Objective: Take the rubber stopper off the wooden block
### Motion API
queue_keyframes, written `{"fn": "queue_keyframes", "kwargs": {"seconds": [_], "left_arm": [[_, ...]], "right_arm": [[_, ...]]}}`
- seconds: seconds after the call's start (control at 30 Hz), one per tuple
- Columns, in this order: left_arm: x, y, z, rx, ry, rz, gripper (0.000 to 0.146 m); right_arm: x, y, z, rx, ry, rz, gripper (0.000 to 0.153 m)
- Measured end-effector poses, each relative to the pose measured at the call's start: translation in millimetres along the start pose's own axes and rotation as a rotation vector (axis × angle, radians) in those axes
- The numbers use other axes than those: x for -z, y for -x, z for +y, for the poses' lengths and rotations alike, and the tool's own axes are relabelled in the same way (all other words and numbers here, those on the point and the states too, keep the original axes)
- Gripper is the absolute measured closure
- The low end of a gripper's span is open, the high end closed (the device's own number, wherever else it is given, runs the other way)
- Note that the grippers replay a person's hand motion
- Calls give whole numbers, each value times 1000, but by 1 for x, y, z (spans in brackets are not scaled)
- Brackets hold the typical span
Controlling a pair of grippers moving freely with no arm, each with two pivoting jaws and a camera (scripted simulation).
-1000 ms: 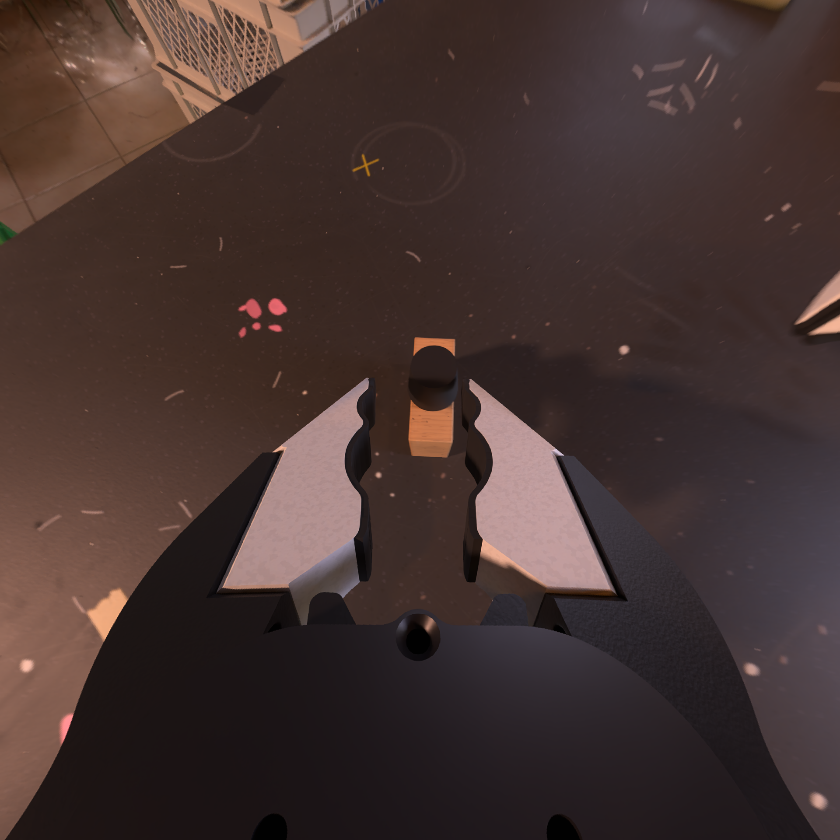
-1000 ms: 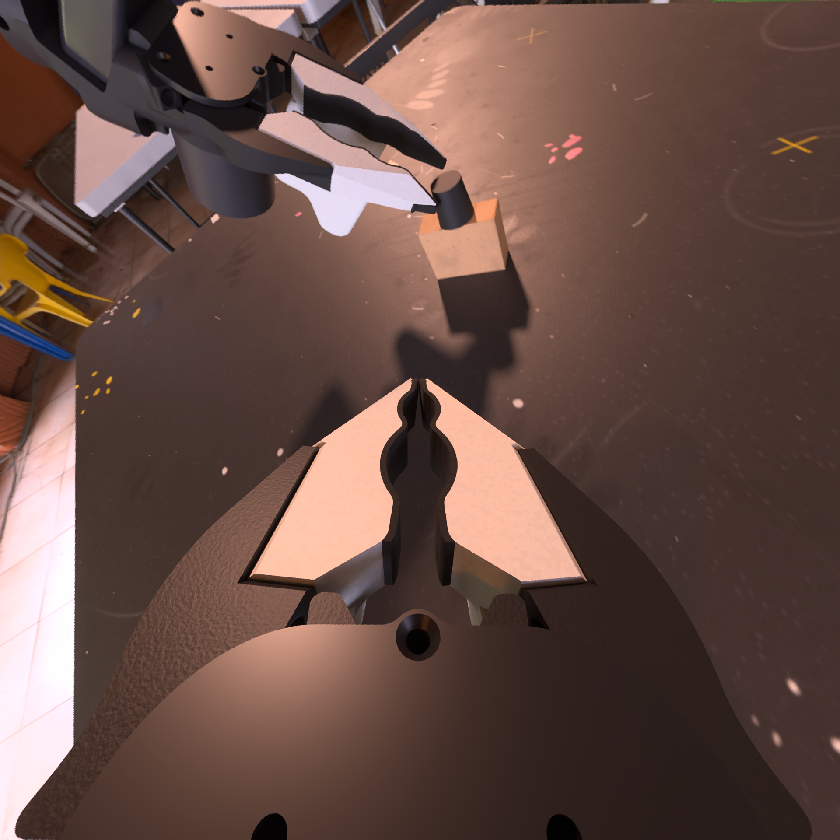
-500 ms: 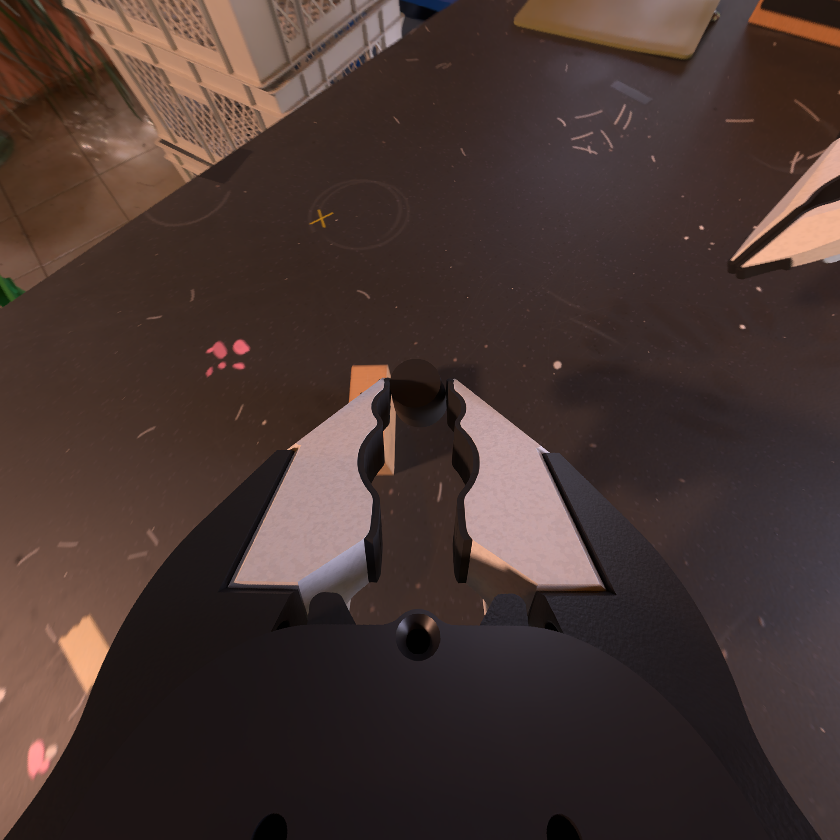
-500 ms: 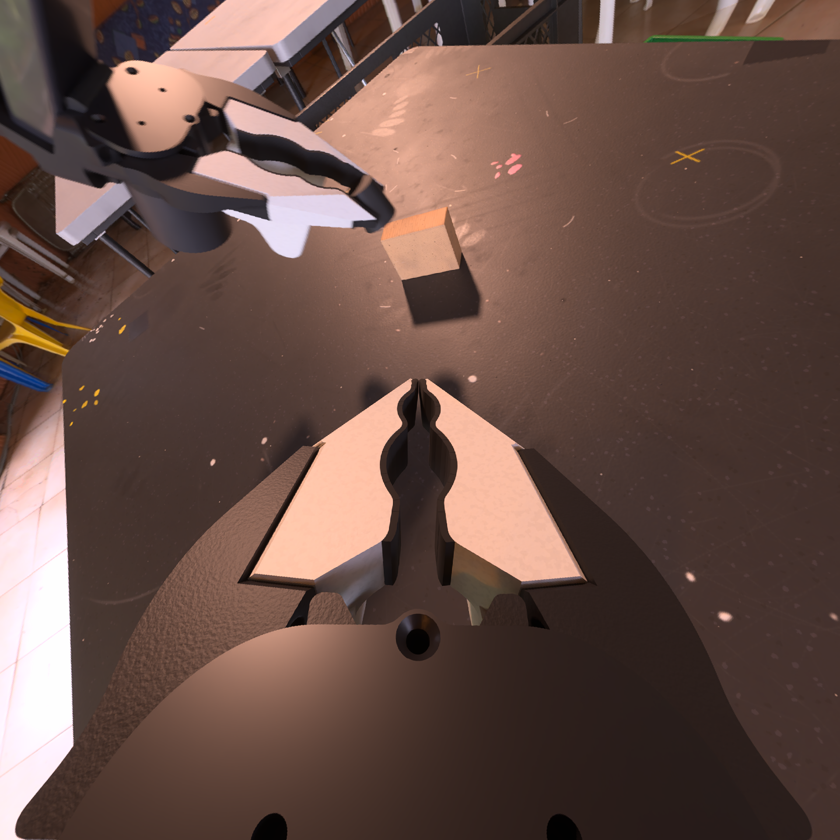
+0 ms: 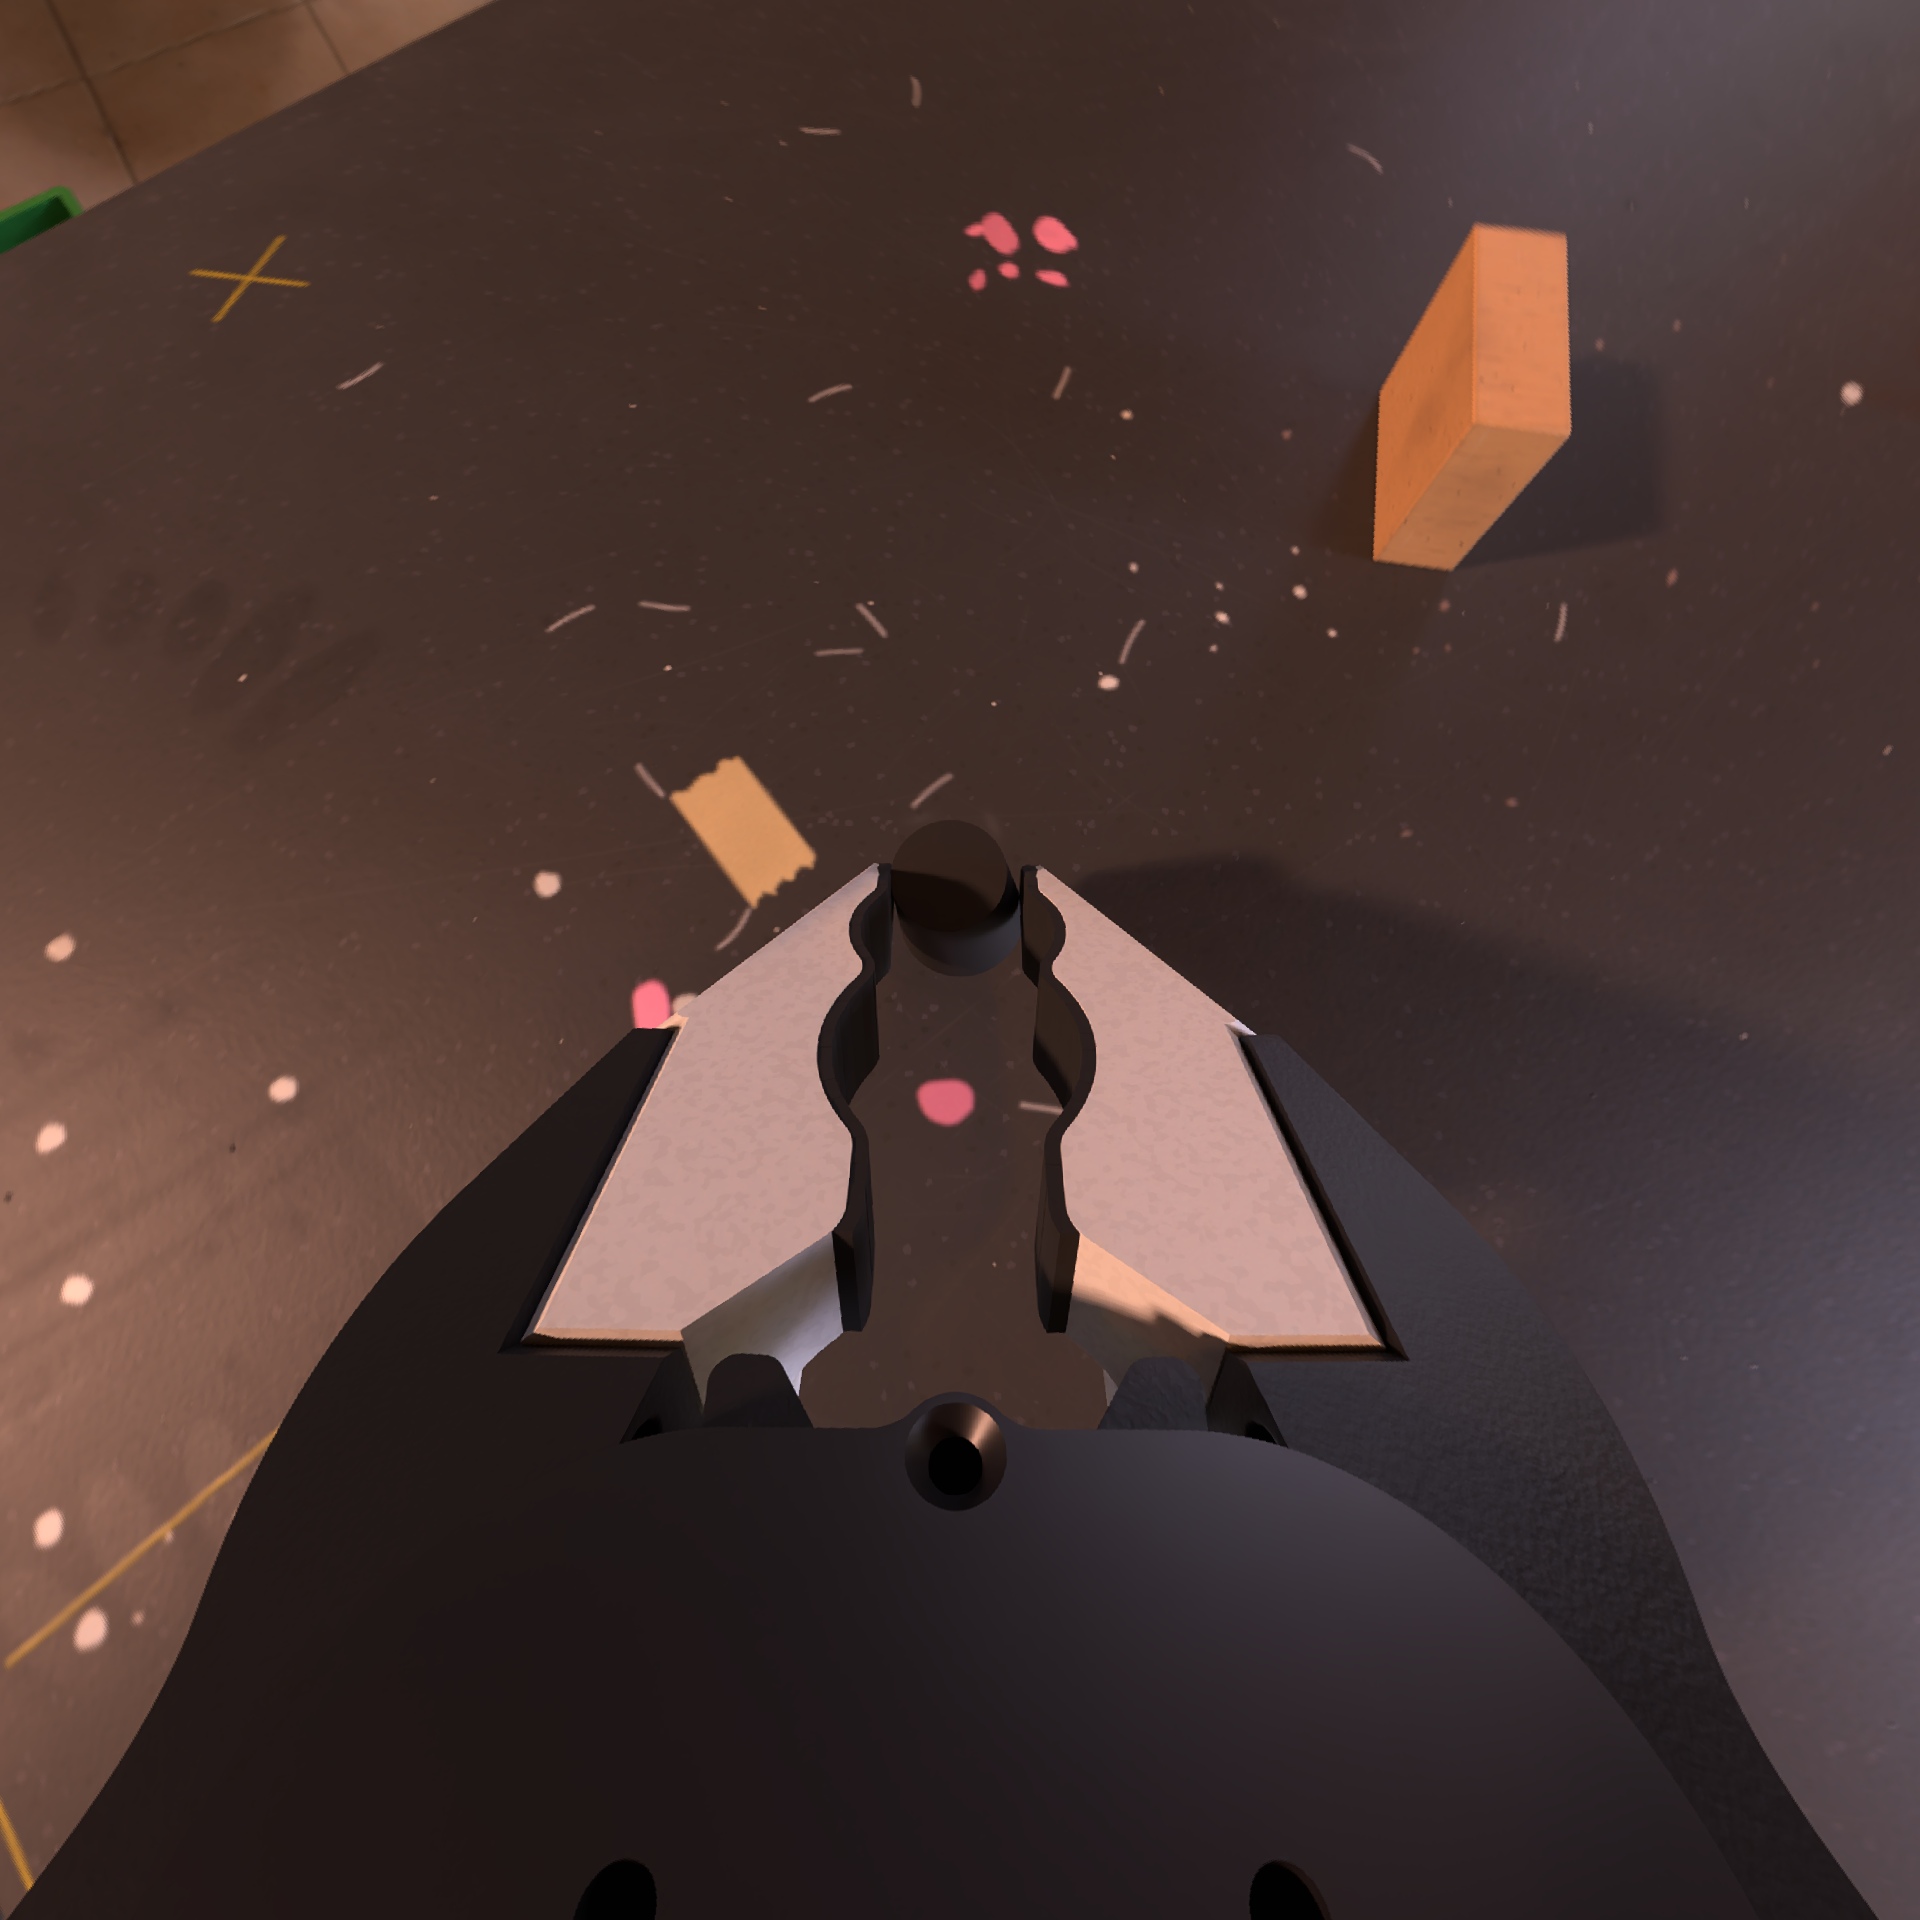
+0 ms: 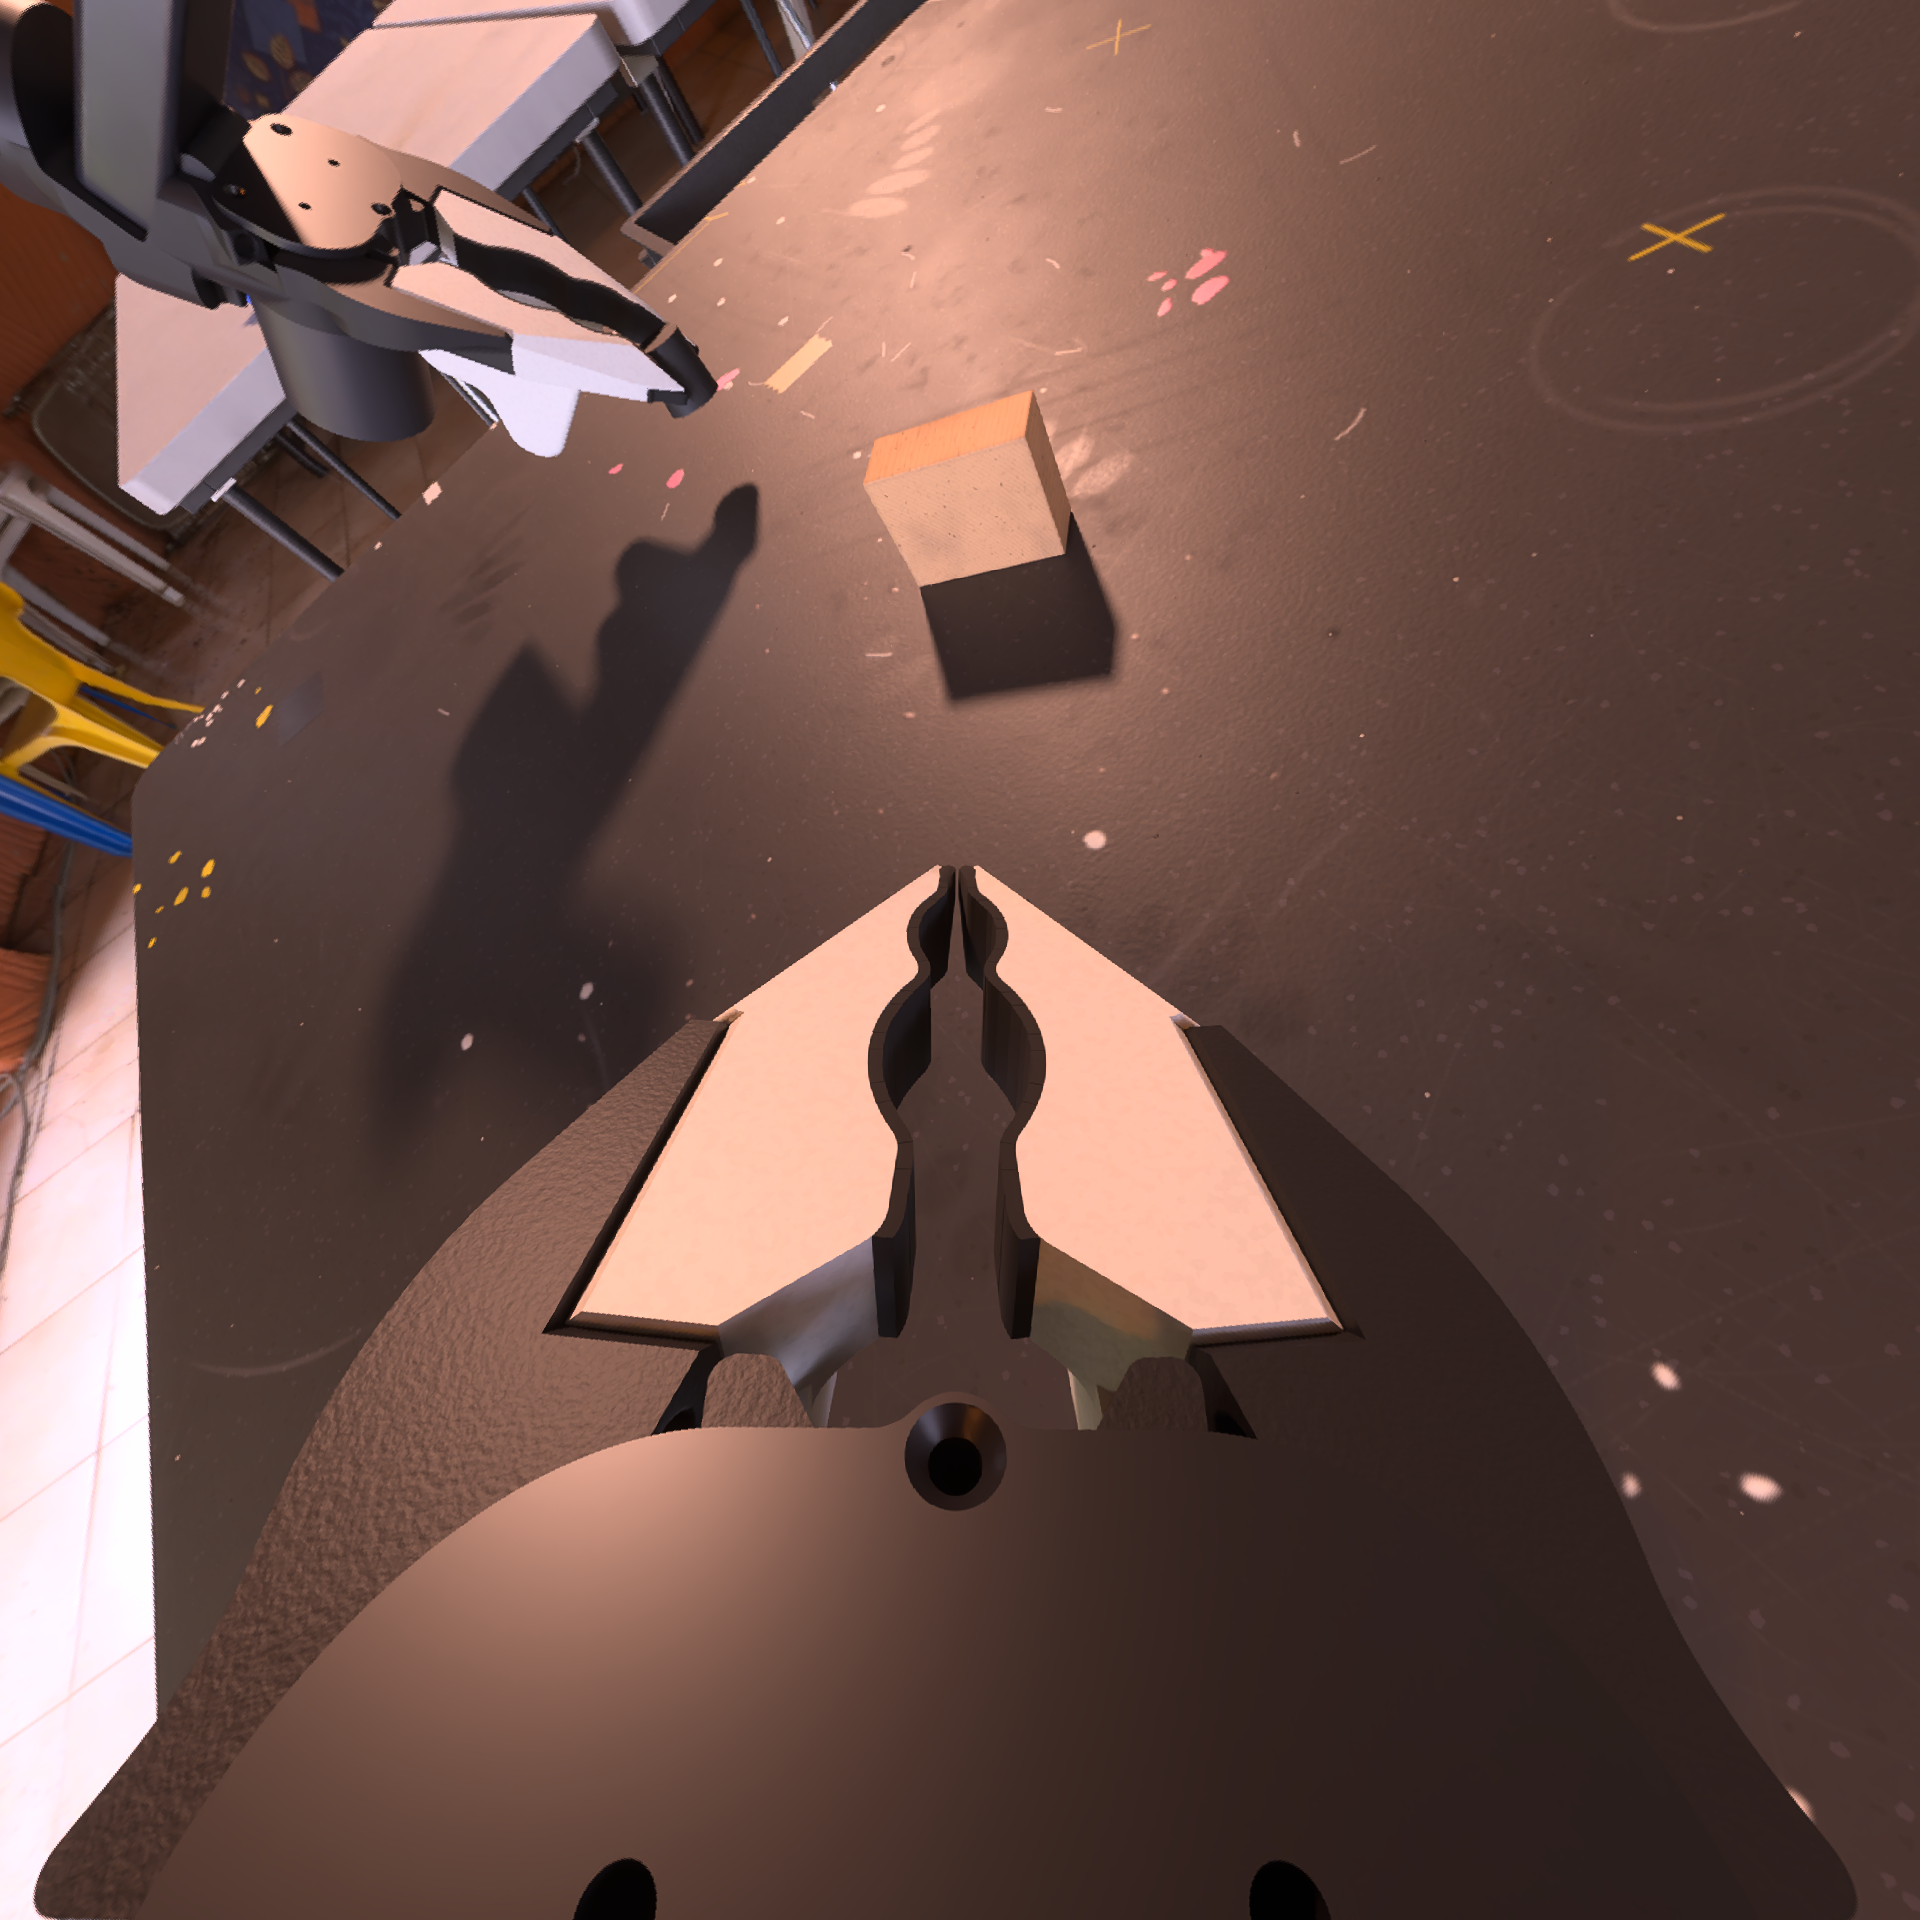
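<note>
Aloft, left tongs (image 5: 954, 894) pinch rubber stopper (image 5: 953, 906)

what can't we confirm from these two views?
- Left wrist view: lower part of the stopper, hidden between the left claw fingers; height above the table unclear.
- Right wrist view: stopper hidden by the left claw.
- Both: far faces of the block.

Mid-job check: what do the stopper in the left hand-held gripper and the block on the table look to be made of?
Stopper: dark, matte, no glint, rounded edge; likely rubber. Block: pale orange-tan with faint grain and speckling, unvarnished; looks like bare wood. Table: dark, scuffed, dull sheen; material unclear.
</note>
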State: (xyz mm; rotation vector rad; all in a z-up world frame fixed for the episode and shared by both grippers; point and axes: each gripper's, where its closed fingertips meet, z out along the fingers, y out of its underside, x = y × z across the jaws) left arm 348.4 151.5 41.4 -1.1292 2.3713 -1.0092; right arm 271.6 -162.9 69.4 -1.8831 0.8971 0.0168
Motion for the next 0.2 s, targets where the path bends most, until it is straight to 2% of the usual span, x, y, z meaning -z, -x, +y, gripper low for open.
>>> {"fn": "queue_keyframes", "kwargs": {"seconds": [0.2], "left_arm": [[-18,4,15,-88,78,0,122]], "right_arm": [[0,-3,2,-5,7,12,152]]}}
